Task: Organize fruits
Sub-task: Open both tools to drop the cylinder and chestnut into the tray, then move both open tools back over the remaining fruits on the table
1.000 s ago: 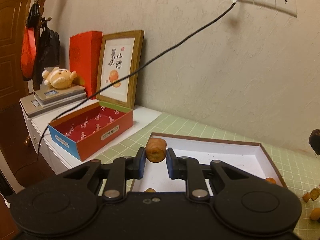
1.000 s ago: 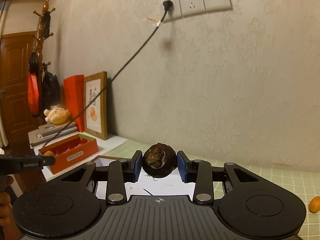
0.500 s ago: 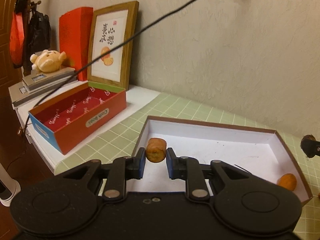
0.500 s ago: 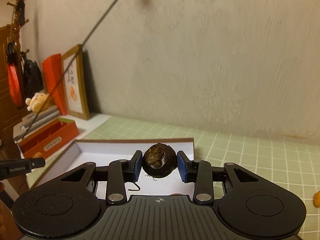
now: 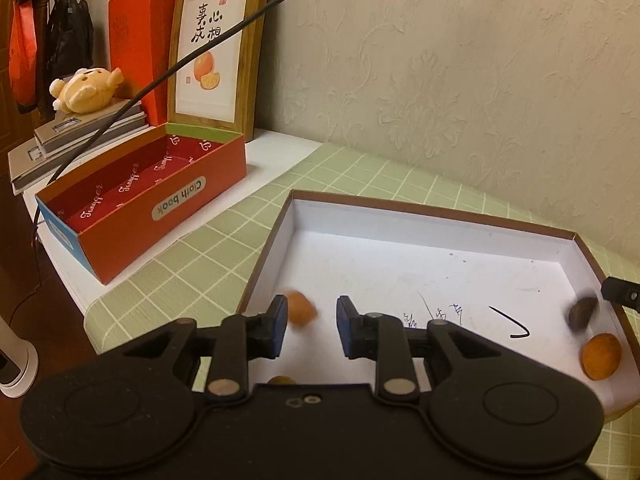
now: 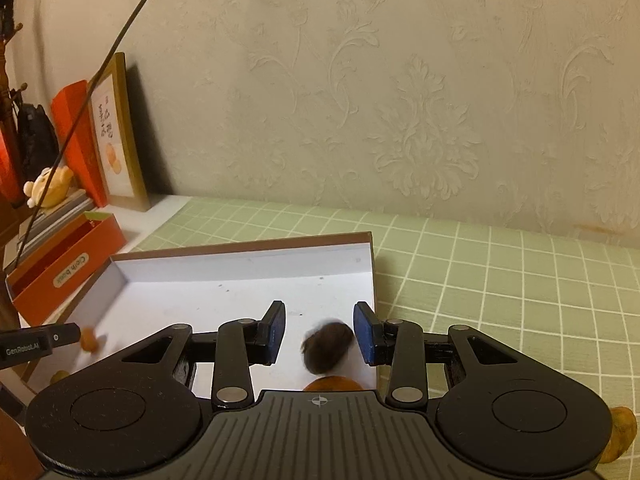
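Note:
A shallow white box with a brown rim [image 5: 432, 216] lies on the green checked mat; it also shows in the right wrist view [image 6: 240, 246]. My left gripper [image 5: 308, 328] is open over its near left corner, and a small orange-brown fruit [image 5: 301, 308], blurred, drops free between the jaws. My right gripper [image 6: 319, 330] is open over the box's right end, and a dark brown fruit [image 6: 326, 346], blurred, falls between its jaws. That dark fruit also shows in the left wrist view [image 5: 582, 312]. An orange fruit [image 5: 601, 356] lies in the box's right corner.
An open red box labelled Cloth book [image 5: 152, 196] stands left of the white box. Behind it are a framed picture [image 5: 212, 48], a red bag [image 5: 140, 40] and a plush toy [image 5: 86, 90] on books. A black cable [image 5: 168, 72] hangs across. Another fruit [image 6: 620, 432] lies on the mat at right.
Both grippers have lowered over the white box and opened. The orange-brown fruit has left the left jaws and the dark fruit the right jaws; both are dropping.

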`<state>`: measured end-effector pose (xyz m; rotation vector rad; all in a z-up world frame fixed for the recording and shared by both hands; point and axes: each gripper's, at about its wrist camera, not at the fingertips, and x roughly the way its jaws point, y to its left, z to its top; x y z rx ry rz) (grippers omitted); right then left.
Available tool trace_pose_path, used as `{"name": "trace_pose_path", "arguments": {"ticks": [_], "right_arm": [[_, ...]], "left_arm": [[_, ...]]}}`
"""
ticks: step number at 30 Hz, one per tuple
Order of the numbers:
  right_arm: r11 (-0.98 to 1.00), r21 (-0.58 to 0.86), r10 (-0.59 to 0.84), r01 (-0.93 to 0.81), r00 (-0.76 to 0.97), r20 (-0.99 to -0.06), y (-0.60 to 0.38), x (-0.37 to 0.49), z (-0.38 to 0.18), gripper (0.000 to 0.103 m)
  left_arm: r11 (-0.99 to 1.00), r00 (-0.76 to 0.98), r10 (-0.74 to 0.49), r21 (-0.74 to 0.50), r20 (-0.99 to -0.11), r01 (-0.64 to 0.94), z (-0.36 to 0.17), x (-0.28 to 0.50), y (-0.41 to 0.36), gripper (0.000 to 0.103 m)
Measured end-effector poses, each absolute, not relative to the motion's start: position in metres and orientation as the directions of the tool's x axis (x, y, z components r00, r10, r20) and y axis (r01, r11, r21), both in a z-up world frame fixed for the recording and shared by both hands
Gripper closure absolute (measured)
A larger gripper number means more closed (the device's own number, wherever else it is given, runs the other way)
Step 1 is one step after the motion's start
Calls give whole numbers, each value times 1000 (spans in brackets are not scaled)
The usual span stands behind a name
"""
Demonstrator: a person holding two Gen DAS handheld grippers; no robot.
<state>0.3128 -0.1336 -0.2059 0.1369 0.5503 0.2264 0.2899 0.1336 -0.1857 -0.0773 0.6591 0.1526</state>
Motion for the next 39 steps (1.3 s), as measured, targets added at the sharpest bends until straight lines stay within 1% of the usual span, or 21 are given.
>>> {"name": "trace_pose_path", "arguments": {"ticks": [2, 4, 6, 8, 9, 10, 12, 14, 15, 16, 18, 20, 22, 25, 32, 39], "right_arm": [[963, 204, 256, -175, 831, -493, -135, 312, -204, 65], [961, 216, 257, -171, 842, -474, -137, 310, -199, 65], [959, 223, 260, -174, 856, -447, -137, 307, -193, 63], [954, 237, 270, -183, 868, -418, -139, 302, -185, 49], [954, 239, 266, -180, 878, -399, -140, 297, -181, 35], [955, 239, 259, -176, 889, -378, -140, 291, -176, 28], [952, 240, 267, -192, 902, -338, -142, 280, -167, 27], [952, 233, 266, -201, 918, -294, -143, 268, -157, 22], [951, 229, 266, -206, 925, -273, -144, 262, -152, 16], [952, 225, 264, -208, 931, -254, -146, 256, -148, 12], [952, 219, 262, -214, 940, -220, -148, 243, -139, 10], [951, 214, 266, -222, 942, -205, -151, 233, -133, 7], [952, 207, 265, -227, 947, -182, -155, 220, -127, 0], [956, 180, 260, -232, 953, -154, -162, 200, -123, 0], [953, 176, 272, -246, 951, -146, -179, 156, -114, 0], [957, 166, 260, -237, 957, -132, -200, 109, -106, 0]], "left_arm": [[986, 784, 121, -20, -609, -168, -183, 288, 133, 81], [985, 791, 128, -17, -598, -172, -179, 286, 132, 74], [984, 801, 134, -20, -584, -179, -173, 283, 132, 53], [981, 817, 156, -8, -555, -192, -165, 277, 129, 42], [982, 826, 160, -3, -541, -191, -160, 274, 127, 39], [982, 832, 159, -1, -531, -189, -156, 272, 126, 38], [981, 843, 168, 0, -511, -195, -146, 265, 123, 30], [978, 854, 178, -3, -489, -206, -137, 257, 120, 24], [977, 858, 183, -6, -480, -212, -132, 253, 119, 23], [977, 861, 185, -8, -474, -215, -129, 249, 118, 23], [976, 865, 184, -15, -467, -216, -121, 243, 115, 19], [976, 871, 181, -25, -457, -216, -114, 234, 111, 16], [976, 875, 184, -22, -447, -217, -108, 224, 107, 13], [980, 884, 175, -13, -434, -200, -100, 207, 99, 11], [986, 895, 157, 13, -417, -167, -81, 167, 81, 8], [994, 916, 106, 20, -388, -107, -65, 130, 55, 6]]}}
